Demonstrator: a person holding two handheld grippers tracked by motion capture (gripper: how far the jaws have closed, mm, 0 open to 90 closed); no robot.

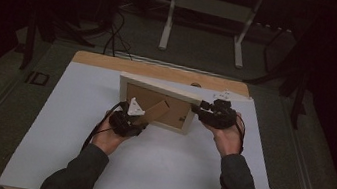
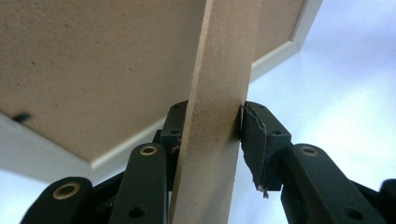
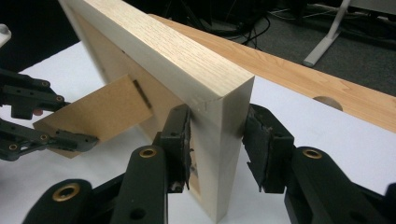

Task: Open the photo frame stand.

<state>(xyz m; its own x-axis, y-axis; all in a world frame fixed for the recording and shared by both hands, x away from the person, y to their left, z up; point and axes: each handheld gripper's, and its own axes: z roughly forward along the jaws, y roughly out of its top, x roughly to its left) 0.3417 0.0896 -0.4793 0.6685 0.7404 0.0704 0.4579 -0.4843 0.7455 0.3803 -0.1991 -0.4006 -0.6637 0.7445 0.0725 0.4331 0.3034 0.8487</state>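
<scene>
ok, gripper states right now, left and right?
Left gripper: closed on the stand flap at the back of the picture frame.
Right gripper: closed on the frame's side edge, holding it upright.

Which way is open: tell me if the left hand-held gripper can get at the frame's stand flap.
Probably yes. The left hand-held gripper already straddles the stand flap, which sticks out free behind the picture frame; the right hand-held gripper clamps the frame's side, clear of it.
</scene>
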